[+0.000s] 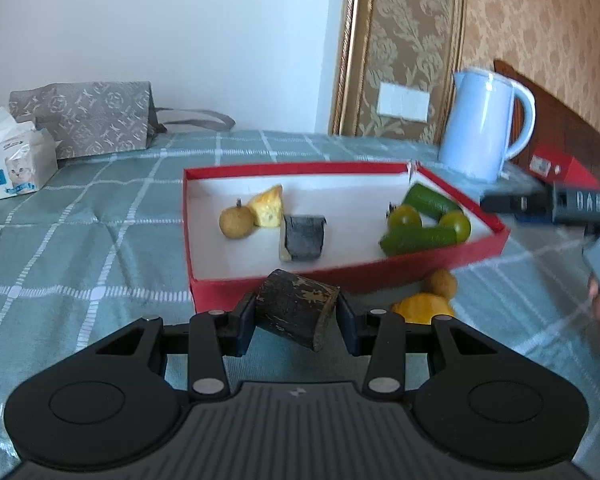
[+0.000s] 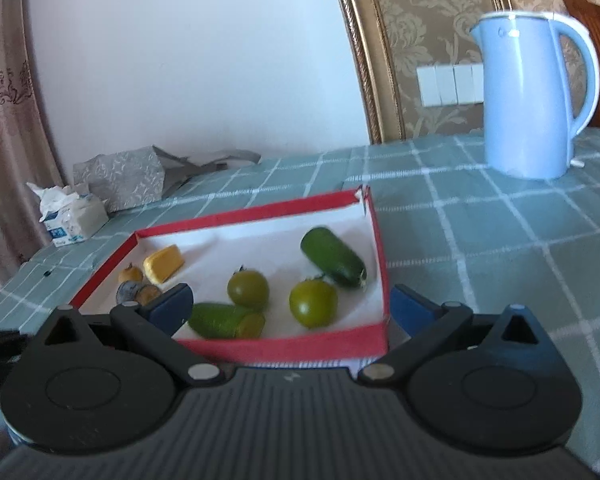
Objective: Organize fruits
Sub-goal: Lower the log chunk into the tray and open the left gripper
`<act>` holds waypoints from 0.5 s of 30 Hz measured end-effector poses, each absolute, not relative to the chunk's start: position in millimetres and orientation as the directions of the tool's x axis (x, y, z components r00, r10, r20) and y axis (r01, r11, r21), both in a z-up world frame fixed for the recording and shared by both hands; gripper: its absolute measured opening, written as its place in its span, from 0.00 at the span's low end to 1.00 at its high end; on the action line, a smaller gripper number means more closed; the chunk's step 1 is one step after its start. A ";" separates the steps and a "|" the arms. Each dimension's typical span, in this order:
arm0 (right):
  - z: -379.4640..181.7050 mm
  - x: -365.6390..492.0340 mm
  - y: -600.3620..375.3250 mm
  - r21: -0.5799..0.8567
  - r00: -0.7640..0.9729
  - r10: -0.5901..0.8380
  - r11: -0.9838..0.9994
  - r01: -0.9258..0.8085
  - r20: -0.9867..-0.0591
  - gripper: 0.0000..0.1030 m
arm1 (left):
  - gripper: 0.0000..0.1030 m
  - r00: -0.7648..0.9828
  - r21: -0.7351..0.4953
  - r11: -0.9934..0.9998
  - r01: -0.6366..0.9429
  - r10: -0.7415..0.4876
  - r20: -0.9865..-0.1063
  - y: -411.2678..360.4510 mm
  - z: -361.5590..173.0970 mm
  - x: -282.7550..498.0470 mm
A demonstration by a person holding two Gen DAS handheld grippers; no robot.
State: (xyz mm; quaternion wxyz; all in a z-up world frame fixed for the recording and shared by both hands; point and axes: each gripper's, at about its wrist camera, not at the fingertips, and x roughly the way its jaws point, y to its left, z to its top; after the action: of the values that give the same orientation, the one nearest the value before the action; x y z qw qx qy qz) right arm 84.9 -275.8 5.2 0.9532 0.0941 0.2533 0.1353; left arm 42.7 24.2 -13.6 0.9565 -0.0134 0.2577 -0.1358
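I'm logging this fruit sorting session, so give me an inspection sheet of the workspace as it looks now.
Surface: green checked cloth, wrinkled.
Job's things: red box, white inside; at its left end a small pear, a yellow wedge and a dark chunk; at its right end two cucumber pieces and two green tomatoes. Two yellow pieces lie on the cloth in front of the box.
Clutter: blue kettle, tissue pack, patterned bag.
Grippers: left gripper clamps a dark cylinder piece; right gripper wide open, fingers empty.
Cables: nothing seen.
Surroundings: white wall, patterned wallpaper, wall switches.
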 end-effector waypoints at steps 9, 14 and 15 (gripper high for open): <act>-1.6 80.7 -275.9 0.277 0.822 0.319 0.939 -0.205 -0.472 1.00 | 0.40 0.832 -0.113 0.964 0.243 -0.266 -0.487 20.2 3.8 57.0; -1.7 81.9 -276.0 0.284 0.816 0.326 0.936 -0.208 -0.478 1.00 | 0.40 0.830 -0.103 0.961 0.255 -0.273 -0.487 13.0 4.4 55.8; -1.6 82.4 -276.0 0.284 0.816 0.326 0.936 -0.207 -0.478 1.00 | 0.41 0.833 -0.096 0.963 0.253 -0.267 -0.485 11.4 5.1 55.6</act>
State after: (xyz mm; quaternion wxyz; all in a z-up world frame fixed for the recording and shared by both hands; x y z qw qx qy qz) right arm 82.4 -276.0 -1.6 0.9465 0.1103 0.2688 0.1407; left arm 55.6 11.4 5.2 0.9572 -0.0137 0.2551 -0.1359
